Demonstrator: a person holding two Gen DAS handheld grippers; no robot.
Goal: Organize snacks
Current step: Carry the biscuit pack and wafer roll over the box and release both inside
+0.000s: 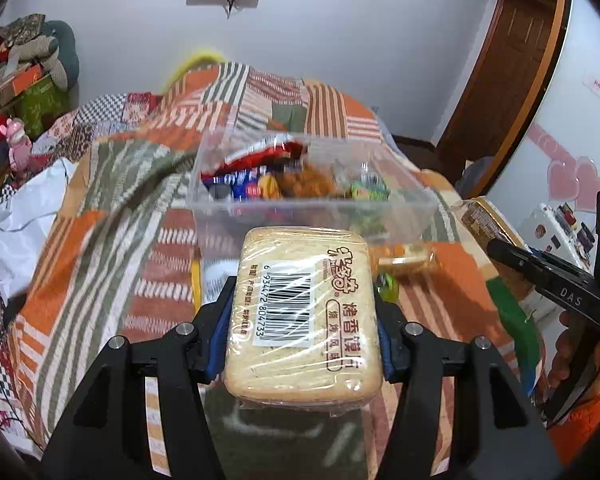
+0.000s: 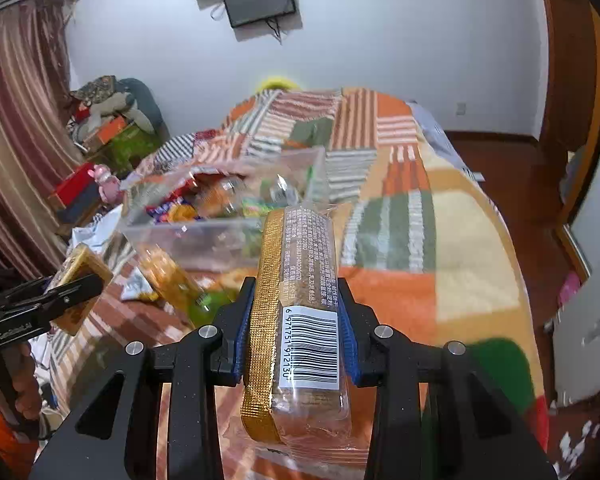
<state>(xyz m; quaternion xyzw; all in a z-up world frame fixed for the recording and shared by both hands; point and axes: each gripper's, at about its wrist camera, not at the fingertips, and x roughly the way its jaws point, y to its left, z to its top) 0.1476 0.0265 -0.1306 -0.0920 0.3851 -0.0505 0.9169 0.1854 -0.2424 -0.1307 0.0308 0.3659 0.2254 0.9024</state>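
My left gripper (image 1: 304, 300) is shut on a beige bun-slice pack (image 1: 304, 312) with a barcode label, held above the bed just in front of a clear plastic bin (image 1: 308, 208). The bin holds several wrapped snacks (image 1: 300, 180). My right gripper (image 2: 296, 300) is shut on a gold-edged biscuit pack (image 2: 296, 292) with a barcode, held on edge to the right of the bin (image 2: 196, 236). The right gripper also shows at the right of the left wrist view (image 1: 496, 246); the left one shows at the left of the right wrist view (image 2: 96, 280).
The bin rests on a bed with an orange, green and white striped blanket (image 1: 112, 208). Loose snack packs (image 2: 168, 280) lie on the blanket in front of the bin. Boxes and clutter (image 1: 24, 92) stand at the left; a wooden door (image 1: 496, 76) and floor are at the right.
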